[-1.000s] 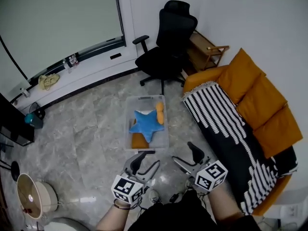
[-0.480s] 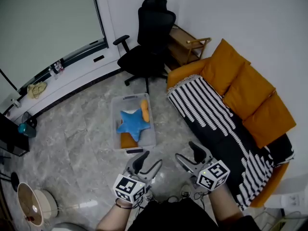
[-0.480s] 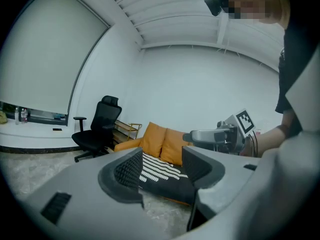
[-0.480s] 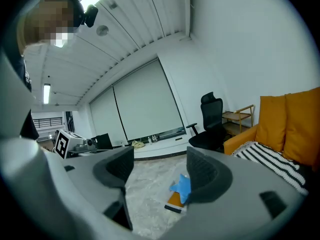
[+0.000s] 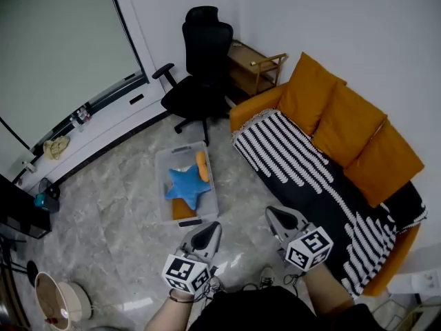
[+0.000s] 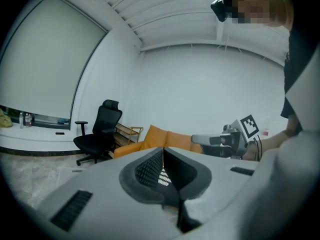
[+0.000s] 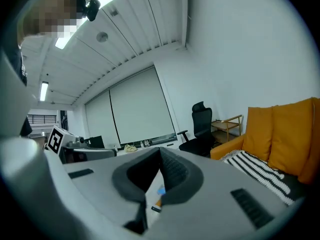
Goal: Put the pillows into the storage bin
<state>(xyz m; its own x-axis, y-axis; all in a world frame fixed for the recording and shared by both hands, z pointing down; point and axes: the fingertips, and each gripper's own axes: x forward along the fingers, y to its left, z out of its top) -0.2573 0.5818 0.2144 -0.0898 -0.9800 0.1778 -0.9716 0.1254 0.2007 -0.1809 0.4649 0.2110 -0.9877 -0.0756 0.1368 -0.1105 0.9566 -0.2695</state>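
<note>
Nearest the person, the left gripper [image 5: 206,236] and right gripper [image 5: 282,219] are hanging side by side above the marble floor [image 5: 117,205]. Their jaws have just been closing and are meeting with nothing between them. Just beyond, the clear storage bin [image 5: 159,192] is sitting on the floor, its long axis running away toward the black office chair [image 5: 196,81]. It is holding a blue star pillow [image 5: 186,187] lying flat and an orange pillow [image 5: 201,166] lying lengthwise along its right wall. Further right, three orange cushions [image 5: 344,126] are leaning against the sofa [image 5: 248,112] back, behind a striped blanket [image 5: 296,171].
</note>
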